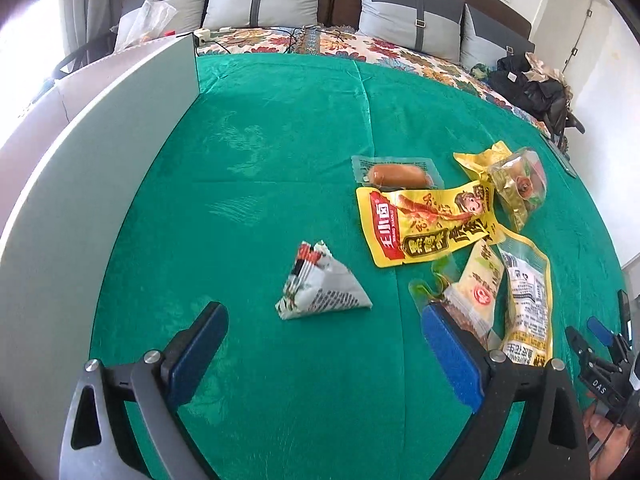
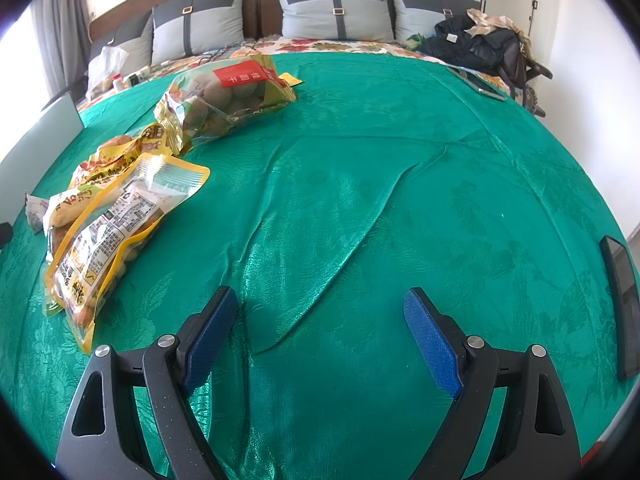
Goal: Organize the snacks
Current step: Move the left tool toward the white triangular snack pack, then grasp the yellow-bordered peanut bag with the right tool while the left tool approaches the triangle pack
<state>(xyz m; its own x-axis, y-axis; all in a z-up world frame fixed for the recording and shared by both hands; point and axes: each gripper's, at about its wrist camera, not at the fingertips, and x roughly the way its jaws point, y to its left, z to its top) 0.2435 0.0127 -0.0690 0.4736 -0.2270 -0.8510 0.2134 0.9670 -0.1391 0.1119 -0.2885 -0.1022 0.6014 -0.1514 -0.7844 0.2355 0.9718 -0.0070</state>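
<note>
A green cloth (image 1: 280, 140) covers the bed, and a grey box (image 1: 120, 152) stands at 9 o'clock in the left view. The snacks lie loose at 3 o'clock: yellow packet (image 1: 420, 222), longan bag (image 2: 228, 100), sausage (image 1: 396, 174); a triangular packet (image 1: 320, 292) sits apart, centre. Left claw (image 1: 320, 344) and right claw (image 2: 320, 336) both gape, holding nothing. Sorting looks barely begun.

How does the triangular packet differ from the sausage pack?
The triangular packet is a puffed pyramid that stands up from the cloth; the sausage pack lies flat. The packet is opaque, white with printed text; the pack is clear, showing the sausage. The packet sits alone, nearest the left gripper; the pack lies farther off, touching the yellow pouch. Both rest on the green cloth, ungripped.
</note>
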